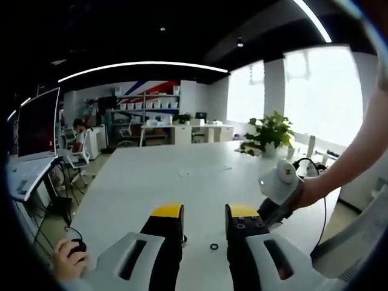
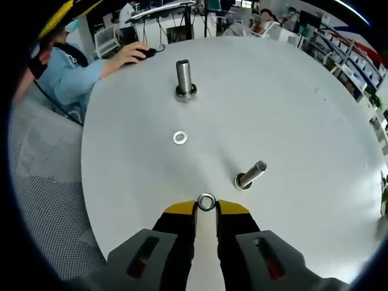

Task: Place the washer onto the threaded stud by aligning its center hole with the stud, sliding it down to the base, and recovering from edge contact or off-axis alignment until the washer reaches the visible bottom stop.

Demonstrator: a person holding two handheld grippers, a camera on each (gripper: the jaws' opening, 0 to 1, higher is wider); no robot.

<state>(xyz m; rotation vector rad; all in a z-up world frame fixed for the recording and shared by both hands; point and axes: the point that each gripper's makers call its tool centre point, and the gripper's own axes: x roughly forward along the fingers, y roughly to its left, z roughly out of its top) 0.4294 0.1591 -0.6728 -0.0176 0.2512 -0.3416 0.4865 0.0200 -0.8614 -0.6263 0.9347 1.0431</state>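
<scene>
Yellow-tipped right gripper (image 2: pixel 206 209) is pinching a steel washer (image 2: pixel 206 202) between its jaws, hanging over the white table (image 2: pixel 291 121). Ahead, a threaded stud (image 2: pixel 250 175) is leaning in the right gripper view; beyond it a loose washer (image 2: pixel 180 137) is lying flat, then a second stud (image 2: pixel 185 79) standing upright. Left gripper (image 1: pixel 204 212) is sitting spread, holding nothing, with a small dark ring (image 1: pixel 214 247) lying between its jaws.

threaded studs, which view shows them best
The right gripper view. It looks down on the white table, showing the larger stud upright, the slimmer stud nearer the right gripper, which grips a washer, and a loose washer between. The left gripper view gives the tabletop, but I can't make out studs there.
</scene>
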